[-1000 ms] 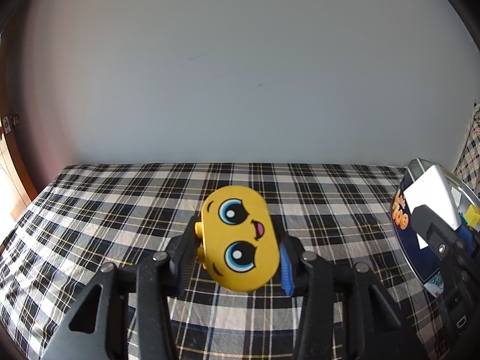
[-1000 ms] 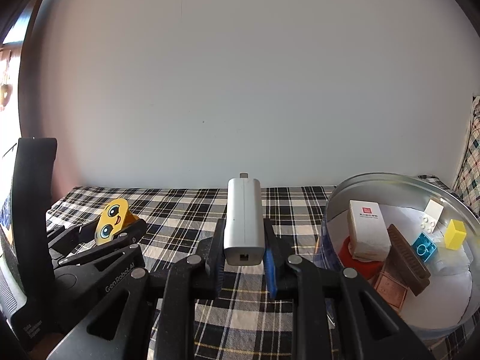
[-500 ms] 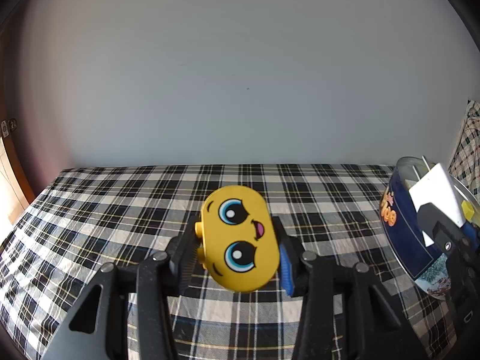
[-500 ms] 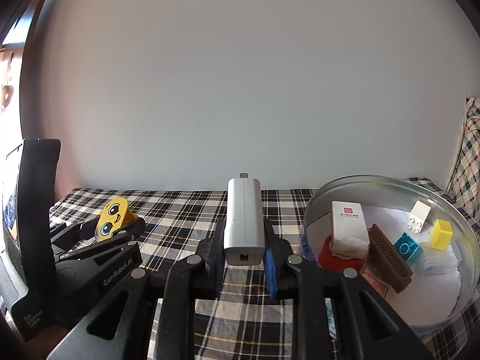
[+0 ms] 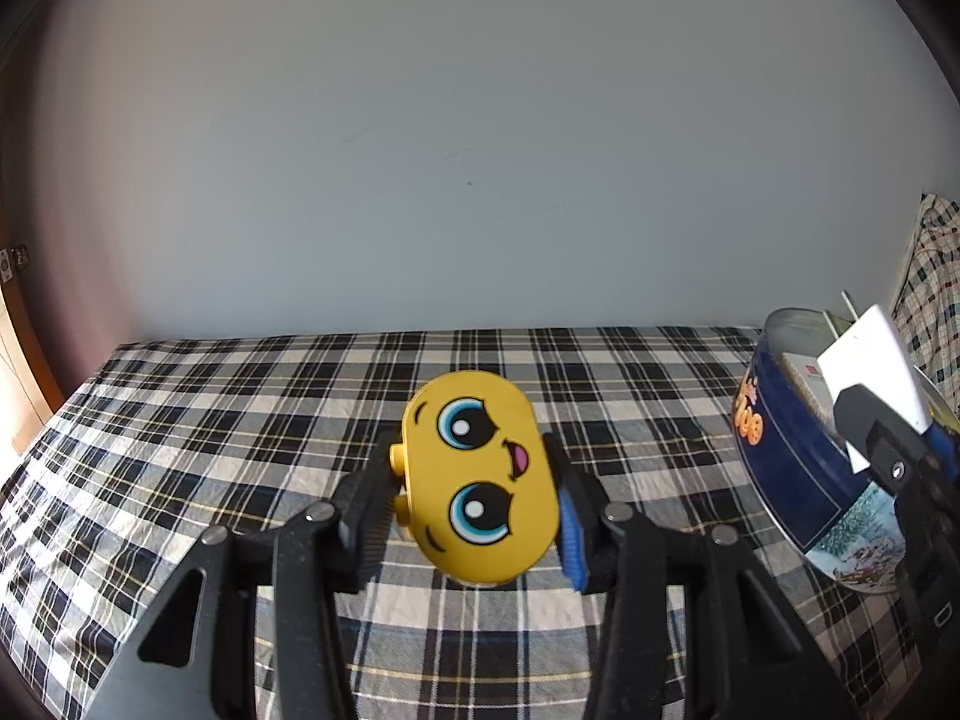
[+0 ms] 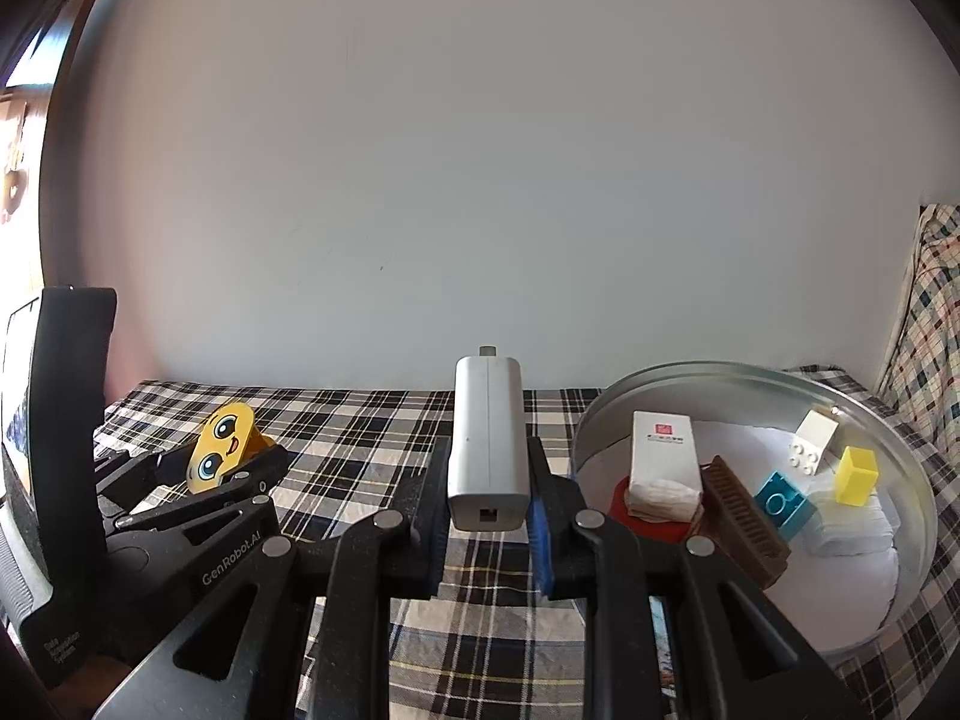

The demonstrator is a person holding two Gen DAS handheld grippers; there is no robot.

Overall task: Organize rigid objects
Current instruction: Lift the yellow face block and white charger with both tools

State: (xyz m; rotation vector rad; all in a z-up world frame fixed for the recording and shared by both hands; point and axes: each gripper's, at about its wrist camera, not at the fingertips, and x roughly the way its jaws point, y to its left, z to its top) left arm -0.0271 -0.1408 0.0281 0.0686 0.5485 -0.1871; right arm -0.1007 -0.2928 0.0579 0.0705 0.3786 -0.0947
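Watching both tools loaded above the bed, the right tool [image 6: 489,516] pinching a charger [image 6: 488,441] beside the tin [image 6: 900,468], the left tool [image 5: 474,516] clamping a yellow toy [image 5: 477,477], I'd fear either slipping and bouncing off the rim.

Left gripper [image 5: 474,495], right gripper [image 6: 489,501]: jaws apparently clamped.

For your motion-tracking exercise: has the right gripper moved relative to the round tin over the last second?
Yes. In the right wrist view the round tin has slid leftward toward the white charger held in the right gripper, so that gripper has moved or turned rightward, toward the tin.
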